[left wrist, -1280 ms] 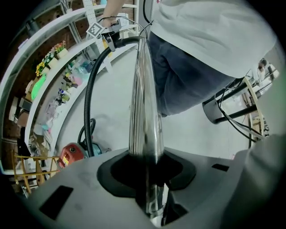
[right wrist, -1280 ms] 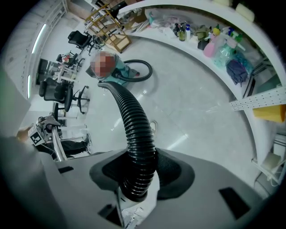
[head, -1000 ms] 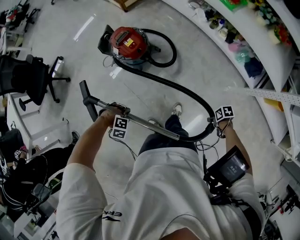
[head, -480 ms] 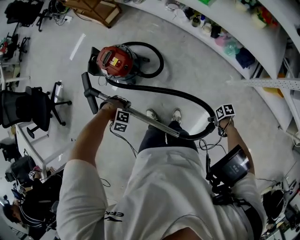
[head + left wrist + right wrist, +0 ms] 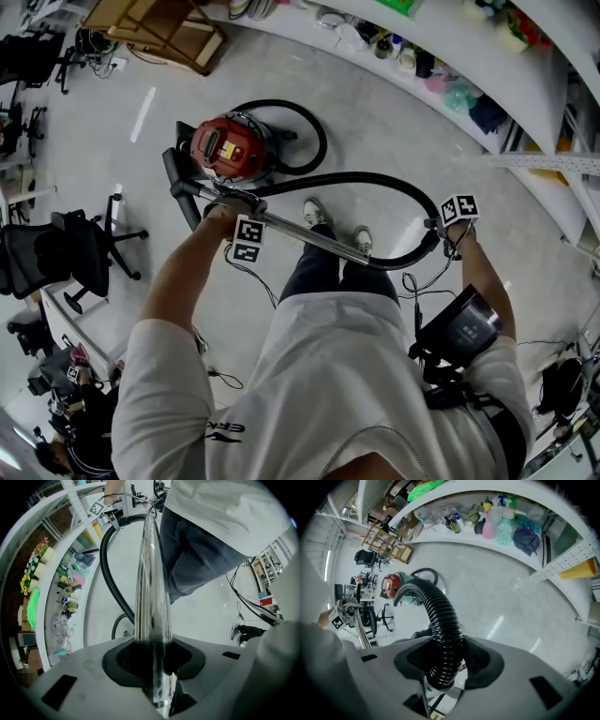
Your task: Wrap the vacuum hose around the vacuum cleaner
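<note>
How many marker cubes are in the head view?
2: one cube on the left gripper holding the metal wand, another on the right gripper holding the hose. None seem hidden.

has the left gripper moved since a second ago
Yes. The left gripper, clamped on the metal wand, has come nearer the red vacuum cleaner; the gap between them is much smaller.

Head view: camera rides high on the person [image 5: 319,375], facing steeply down past both arms to the floor [image 5: 394,141], with the vacuum cleaner [image 5: 230,148] farther off toward the frame's top. Left gripper view: lens sits hard behind its own jaws, looking along the metal wand [image 5: 151,588] to the right gripper [image 5: 111,520] and the curved shelf [image 5: 41,620]. Right gripper view: equally close, looking along the black hose [image 5: 440,616] back to the vacuum cleaner and the left gripper [image 5: 347,607]; all three views share hose, wand and floor.
</note>
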`<control>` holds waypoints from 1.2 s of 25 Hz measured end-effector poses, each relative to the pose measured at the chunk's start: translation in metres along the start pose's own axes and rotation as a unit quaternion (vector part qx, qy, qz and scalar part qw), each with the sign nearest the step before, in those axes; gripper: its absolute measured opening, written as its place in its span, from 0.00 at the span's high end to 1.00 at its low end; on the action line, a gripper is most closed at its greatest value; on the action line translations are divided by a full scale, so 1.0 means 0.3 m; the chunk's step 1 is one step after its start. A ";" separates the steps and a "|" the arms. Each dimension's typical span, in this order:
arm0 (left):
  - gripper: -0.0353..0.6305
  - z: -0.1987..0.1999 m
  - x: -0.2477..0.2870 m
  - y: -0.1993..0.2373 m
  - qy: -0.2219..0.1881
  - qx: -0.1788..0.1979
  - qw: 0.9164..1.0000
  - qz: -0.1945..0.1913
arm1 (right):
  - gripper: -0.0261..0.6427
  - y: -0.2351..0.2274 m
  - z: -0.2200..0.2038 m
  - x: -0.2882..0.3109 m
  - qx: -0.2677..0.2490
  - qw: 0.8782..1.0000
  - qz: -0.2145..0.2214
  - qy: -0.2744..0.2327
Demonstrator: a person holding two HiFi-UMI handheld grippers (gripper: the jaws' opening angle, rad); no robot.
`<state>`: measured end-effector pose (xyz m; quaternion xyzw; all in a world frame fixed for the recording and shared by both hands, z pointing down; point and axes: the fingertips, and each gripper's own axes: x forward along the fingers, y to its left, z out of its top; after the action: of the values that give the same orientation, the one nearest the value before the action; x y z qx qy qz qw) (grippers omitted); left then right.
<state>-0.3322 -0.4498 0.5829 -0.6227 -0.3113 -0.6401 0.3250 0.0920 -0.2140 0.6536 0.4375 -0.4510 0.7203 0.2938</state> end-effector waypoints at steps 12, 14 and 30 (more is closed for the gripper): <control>0.76 -0.185 0.109 0.118 -0.047 -0.076 0.996 0.008 | 0.69 0.096 0.440 -0.093 0.003 0.996 -0.084 -0.011; 0.76 -0.204 0.127 0.120 -0.056 -0.095 0.994 0.007 | 0.69 0.117 0.515 -0.105 -0.004 0.995 -0.101 -0.007; 0.76 -0.249 0.310 0.143 -0.110 -0.311 0.943 -0.037 | 0.69 0.303 1.306 0.039 -0.146 0.968 -0.191 0.076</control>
<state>-0.3434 -0.5380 0.6733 -0.7473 -0.1539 -0.6441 0.0550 0.1557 -0.6072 0.7108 0.4116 -0.4357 0.6084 0.5202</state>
